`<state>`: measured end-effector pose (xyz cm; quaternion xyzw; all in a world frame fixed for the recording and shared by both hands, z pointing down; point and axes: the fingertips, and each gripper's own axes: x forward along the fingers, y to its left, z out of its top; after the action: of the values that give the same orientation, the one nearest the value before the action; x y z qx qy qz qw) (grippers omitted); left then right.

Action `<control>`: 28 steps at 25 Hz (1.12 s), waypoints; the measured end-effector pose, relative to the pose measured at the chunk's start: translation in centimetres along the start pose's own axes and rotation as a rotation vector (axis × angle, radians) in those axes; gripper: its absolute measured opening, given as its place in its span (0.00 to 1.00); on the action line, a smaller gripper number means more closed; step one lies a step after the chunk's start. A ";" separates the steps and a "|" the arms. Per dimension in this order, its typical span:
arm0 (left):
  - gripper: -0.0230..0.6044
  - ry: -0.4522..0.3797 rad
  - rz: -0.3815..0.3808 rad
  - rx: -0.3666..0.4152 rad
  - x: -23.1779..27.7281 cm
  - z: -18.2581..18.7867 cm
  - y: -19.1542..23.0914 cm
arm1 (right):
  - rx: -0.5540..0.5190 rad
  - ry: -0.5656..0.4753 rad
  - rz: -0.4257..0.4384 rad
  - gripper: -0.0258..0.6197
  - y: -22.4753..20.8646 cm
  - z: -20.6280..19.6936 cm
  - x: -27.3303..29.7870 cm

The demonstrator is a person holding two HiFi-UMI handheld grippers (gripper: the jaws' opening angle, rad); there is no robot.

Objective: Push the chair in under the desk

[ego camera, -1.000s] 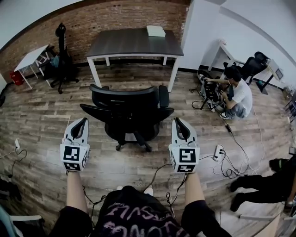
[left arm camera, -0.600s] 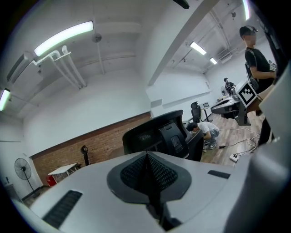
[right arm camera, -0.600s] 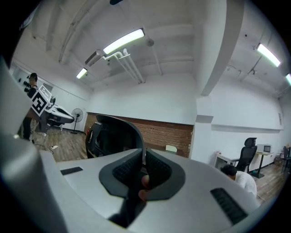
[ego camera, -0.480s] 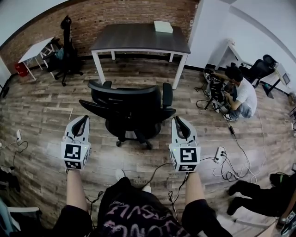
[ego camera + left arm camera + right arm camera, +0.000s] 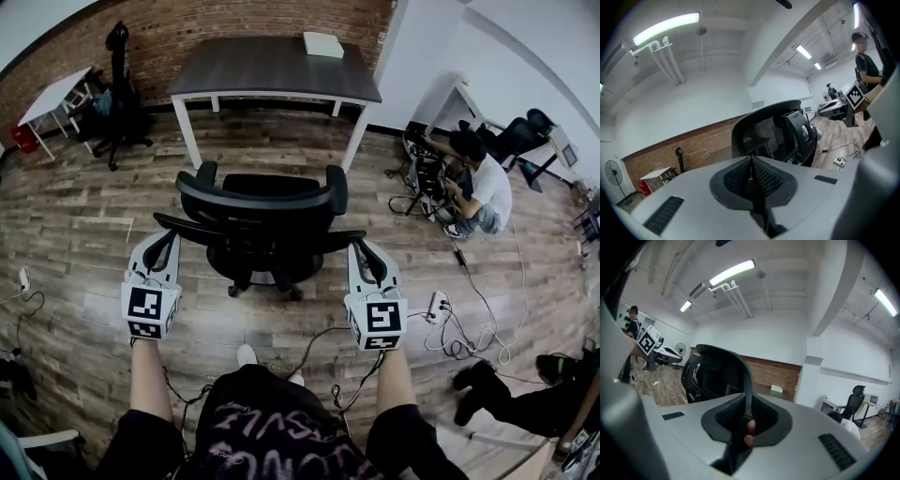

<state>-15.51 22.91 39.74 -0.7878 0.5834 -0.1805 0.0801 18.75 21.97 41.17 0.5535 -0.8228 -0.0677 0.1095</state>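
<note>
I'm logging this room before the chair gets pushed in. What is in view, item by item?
black mesh office chair: one, black, middle of the room, backrest toward the person, standing clear of the desk
dark-topped desk with white legs: one, dark brown and white, far end of the room
flat white box: one, white, on the desk's far right corner
small white table: one, white, far left
white power strip: one, white, just right of the right gripper
crouching person in a white shirt: one, right side
second black office chair: one, black, far right
left gripper: one, grey, jaws shut, behind the chair's left side
right gripper: one, grey, jaws shut, behind the chair's right side
</note>
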 end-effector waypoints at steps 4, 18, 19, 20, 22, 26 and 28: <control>0.06 -0.001 -0.052 0.049 1.2 -0.9 1.0 | -0.020 0.027 0.007 0.15 0.9 -0.2 1.0; 0.14 0.086 -0.260 0.292 3.5 -4.7 1.7 | -0.265 0.195 0.092 0.30 5.3 -1.8 2.8; 0.17 0.093 -0.276 0.309 3.6 -5.0 1.6 | -0.289 0.209 0.099 0.31 5.4 -2.0 2.9; 0.18 0.102 -0.292 0.329 3.7 -5.2 1.4 | -0.312 0.222 0.105 0.32 5.5 -2.3 3.0; 0.23 0.124 -0.318 0.377 4.0 -5.5 1.2 | -0.355 0.251 0.122 0.34 5.6 -2.6 3.3; 0.28 0.158 -0.354 0.445 4.4 -6.0 0.8 | -0.431 0.302 0.136 0.37 5.5 -3.2 3.9; 0.28 0.171 -0.357 0.468 4.6 -5.9 0.5 | -0.469 0.310 0.143 0.38 5.1 -3.4 4.1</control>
<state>-17.05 18.86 45.88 -0.8200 0.3831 -0.3868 0.1769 13.52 20.19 46.04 0.4575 -0.7951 -0.1625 0.3635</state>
